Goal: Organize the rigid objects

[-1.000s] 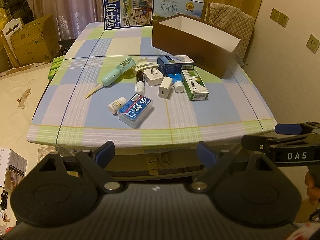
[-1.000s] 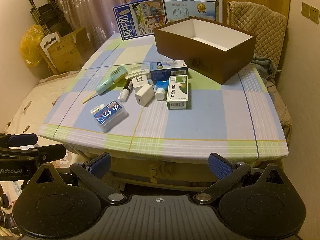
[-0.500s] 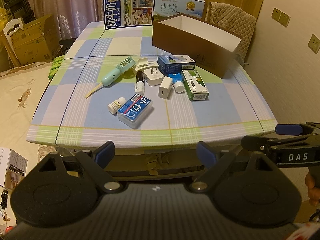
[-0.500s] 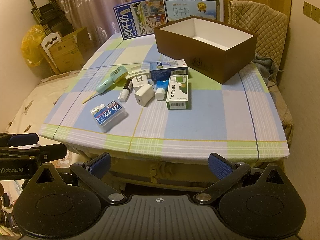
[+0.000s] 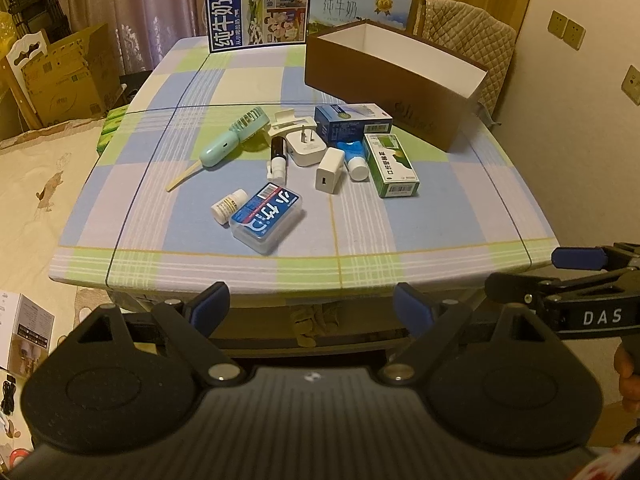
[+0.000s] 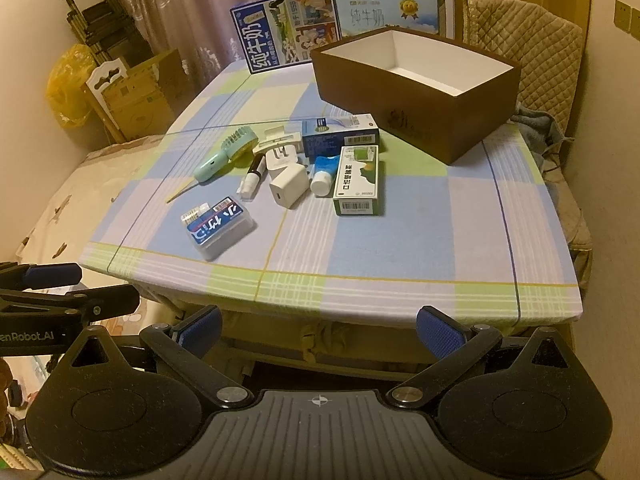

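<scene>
Small white bottle (image 5: 229, 205) visible only in left wrist view, lower centre, two milk cartons (image 6: 289, 33) upper centre, one brown box (image 6: 416, 88), left gripper (image 5: 311, 307) and right gripper (image 6: 319, 327) both released.

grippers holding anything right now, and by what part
Nothing is held. The left gripper and right gripper are both open, short of the table.

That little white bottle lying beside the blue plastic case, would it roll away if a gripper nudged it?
Probably. The white bottle lies on its round side, so a sideways nudge would likely roll it. The blue plastic case sits right beside it and may stop it that way. It looks small and probably light.
</scene>
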`<state>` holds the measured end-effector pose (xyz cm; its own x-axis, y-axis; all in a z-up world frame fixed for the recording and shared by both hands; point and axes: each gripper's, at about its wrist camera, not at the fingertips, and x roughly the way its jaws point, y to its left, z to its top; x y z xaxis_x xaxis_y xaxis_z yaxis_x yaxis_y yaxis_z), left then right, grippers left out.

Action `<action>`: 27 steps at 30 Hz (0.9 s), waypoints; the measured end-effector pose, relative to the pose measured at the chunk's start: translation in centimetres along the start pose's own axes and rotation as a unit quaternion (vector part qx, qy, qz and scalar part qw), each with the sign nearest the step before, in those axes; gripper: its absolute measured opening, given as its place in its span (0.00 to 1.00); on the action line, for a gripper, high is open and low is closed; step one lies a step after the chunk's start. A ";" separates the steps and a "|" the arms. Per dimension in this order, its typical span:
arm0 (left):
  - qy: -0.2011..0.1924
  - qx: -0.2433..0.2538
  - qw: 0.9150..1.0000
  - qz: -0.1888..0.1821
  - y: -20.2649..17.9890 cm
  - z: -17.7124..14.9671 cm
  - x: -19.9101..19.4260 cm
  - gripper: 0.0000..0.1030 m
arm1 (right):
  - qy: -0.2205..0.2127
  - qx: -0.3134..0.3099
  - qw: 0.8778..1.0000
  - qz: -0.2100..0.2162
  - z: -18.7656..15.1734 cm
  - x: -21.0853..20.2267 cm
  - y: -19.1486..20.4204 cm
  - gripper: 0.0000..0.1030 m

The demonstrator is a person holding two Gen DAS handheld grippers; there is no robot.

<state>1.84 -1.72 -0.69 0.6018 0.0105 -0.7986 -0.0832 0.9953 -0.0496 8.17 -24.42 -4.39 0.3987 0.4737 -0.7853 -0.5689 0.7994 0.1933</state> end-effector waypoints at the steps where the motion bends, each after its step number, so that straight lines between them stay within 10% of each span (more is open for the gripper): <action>1: 0.001 0.000 1.000 0.002 -0.1 0.0 0.1 0.84 | 0.000 -0.001 1.000 0.001 -0.1 0.0 -0.1 0.98; 27: 0.023 -0.013 0.999 0.030 -2.5 -0.1 2.2 0.84 | 0.006 -0.002 1.000 0.029 -0.2 0.8 -3.7 0.98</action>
<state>3.31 -4.18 -2.42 0.5583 0.0642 -0.8272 -0.1388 0.9902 -0.0169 10.48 -27.10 -5.83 0.3566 0.5141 -0.7801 -0.5940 0.7692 0.2354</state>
